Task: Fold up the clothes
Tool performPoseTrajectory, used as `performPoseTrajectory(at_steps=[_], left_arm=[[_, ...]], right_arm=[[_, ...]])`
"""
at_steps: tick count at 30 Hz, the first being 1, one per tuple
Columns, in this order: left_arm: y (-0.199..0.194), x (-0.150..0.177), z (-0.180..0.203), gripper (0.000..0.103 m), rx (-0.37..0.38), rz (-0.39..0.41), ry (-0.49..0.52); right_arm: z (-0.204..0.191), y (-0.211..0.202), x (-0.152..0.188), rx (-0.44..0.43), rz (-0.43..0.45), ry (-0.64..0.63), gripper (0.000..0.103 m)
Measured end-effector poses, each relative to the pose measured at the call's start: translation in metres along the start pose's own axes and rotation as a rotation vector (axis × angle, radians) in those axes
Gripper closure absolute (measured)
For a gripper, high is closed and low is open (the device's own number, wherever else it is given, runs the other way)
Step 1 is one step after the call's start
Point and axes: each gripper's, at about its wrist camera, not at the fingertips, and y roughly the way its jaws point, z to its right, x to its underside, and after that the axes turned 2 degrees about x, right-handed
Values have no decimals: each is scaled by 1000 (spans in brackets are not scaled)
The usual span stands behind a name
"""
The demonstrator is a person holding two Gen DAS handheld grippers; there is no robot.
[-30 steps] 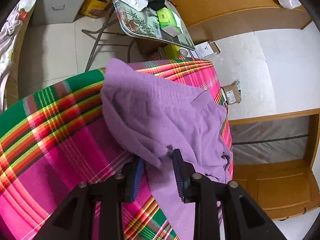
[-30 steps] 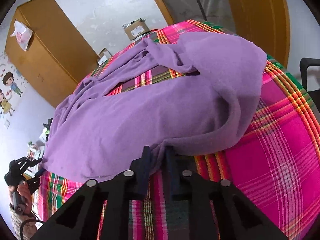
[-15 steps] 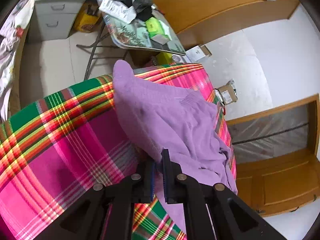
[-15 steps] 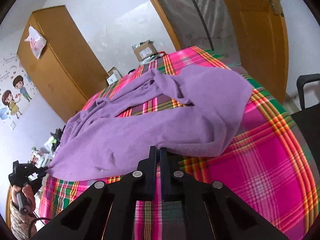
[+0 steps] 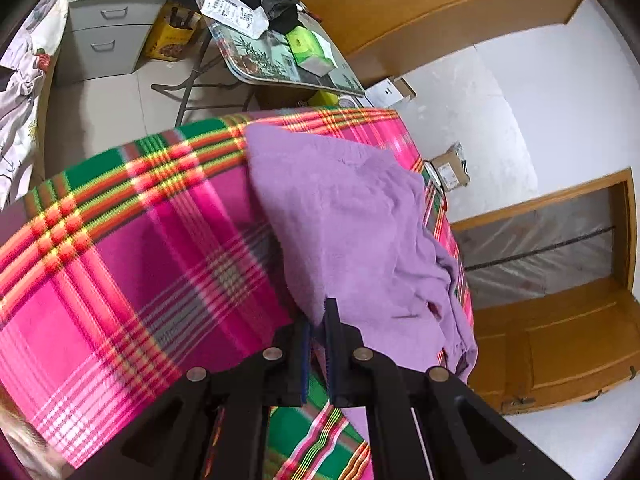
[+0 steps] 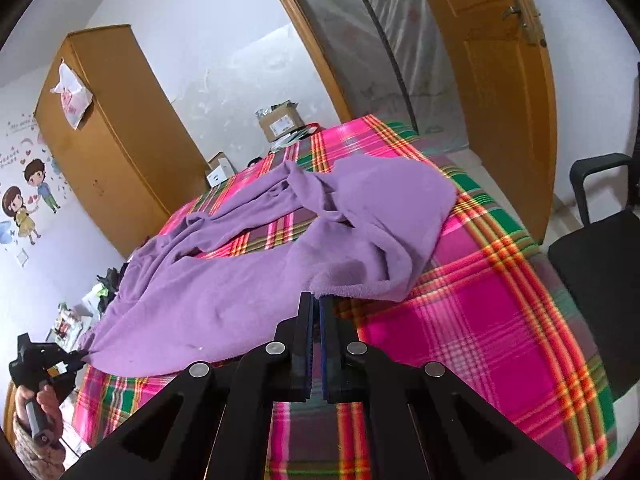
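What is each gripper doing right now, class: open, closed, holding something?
Left gripper: jaws closed on an edge of the purple garment.
Right gripper: jaws closed on the garment's near edge.

A soft, matt purple fleece garment (image 6: 256, 280) is lying on the surface (image 6: 500, 320), which is showing a smooth woven plaid cloth. Behind that garment, a wooden wardrobe (image 6: 116, 136) is showing a satin orange finish, while each hand-held gripper (image 6: 316, 312) is looking like matt black plastic.
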Motion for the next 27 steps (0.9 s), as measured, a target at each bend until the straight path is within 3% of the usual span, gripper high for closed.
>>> performPoseTrajectory(at_steps=[15,23,27], left_arm=[[-11,28,-14,101,-22,-28,36],[-11,27,-16,100,-20,-41,23],[-16,19,-24,88,-37,-23,-10]], right_arm=[[40,-27,8,147,20,24,102],[29,-18,15,93,-18,7,100],[5,-6,18,28,-43,-52,98]])
